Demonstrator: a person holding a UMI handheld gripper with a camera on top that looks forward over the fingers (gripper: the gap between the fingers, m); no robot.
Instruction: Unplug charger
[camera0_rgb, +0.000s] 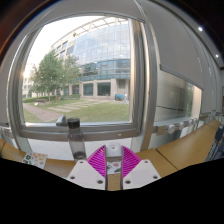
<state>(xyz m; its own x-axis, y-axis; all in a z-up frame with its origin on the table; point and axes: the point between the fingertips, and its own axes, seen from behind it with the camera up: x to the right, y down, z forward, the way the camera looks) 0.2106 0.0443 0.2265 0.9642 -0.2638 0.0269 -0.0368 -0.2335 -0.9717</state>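
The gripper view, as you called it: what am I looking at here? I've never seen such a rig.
This one picture comes from a wide-angle camera mounted on a hand-held tool, which a person carries; there is no robot arm. The two white prongs at the bottom are the gripper, and the magenta pads on their inner faces are part of it. The fingers are open, with a gap between them, and hold nothing. Beyond them is a wooden sill or desk under a big window, which shows trees and a glass building outside. A small dark object stands on the sill just ahead of the fingers; I cannot tell whether it is the charger.
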